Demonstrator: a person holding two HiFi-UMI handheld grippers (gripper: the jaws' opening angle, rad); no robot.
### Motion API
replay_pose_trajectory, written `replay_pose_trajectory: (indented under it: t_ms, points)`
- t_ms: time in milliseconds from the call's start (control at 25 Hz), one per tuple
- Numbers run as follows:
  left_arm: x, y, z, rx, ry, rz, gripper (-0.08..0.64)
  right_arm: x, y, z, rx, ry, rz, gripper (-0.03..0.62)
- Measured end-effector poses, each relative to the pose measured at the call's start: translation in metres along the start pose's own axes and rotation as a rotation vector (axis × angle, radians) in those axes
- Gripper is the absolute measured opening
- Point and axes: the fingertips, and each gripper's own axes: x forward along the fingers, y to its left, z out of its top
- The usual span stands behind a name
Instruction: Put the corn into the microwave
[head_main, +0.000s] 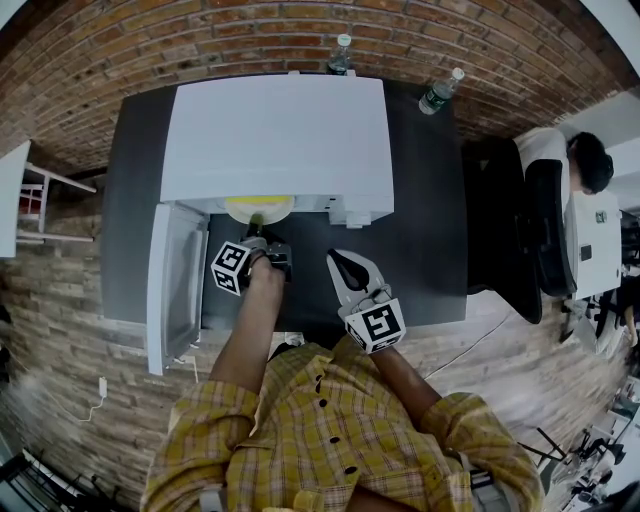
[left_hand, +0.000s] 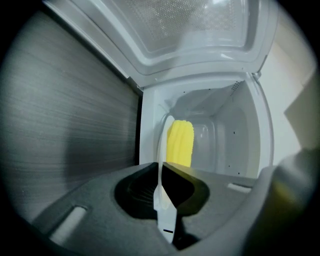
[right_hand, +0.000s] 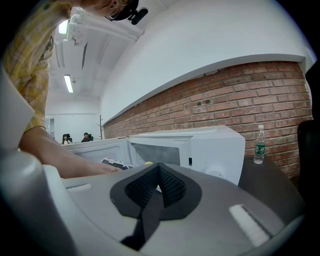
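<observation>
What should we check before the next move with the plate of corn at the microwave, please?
1. Door of the microwave open: ok, it is swung wide.
2. Left gripper grip: ok, its jaws are shut on the rim of the plate.
3. Corn on the plate: ok, and it sits at the cavity opening.
4. Plate resting on the microwave's floor: cannot tell.
5. Right gripper out of the way: ok, it is shut, empty and held back from the opening.
</observation>
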Motion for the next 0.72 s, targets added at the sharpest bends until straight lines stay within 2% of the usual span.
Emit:
replay_pose_trajectory:
  t_ms: [720]
  points:
    - [0.013, -0.005, 0.005, -0.032, 0.010, 0.021, 0.023, 0.001, -0.001, -0.004, 0.023, 0.005, 0.006, 0.002]
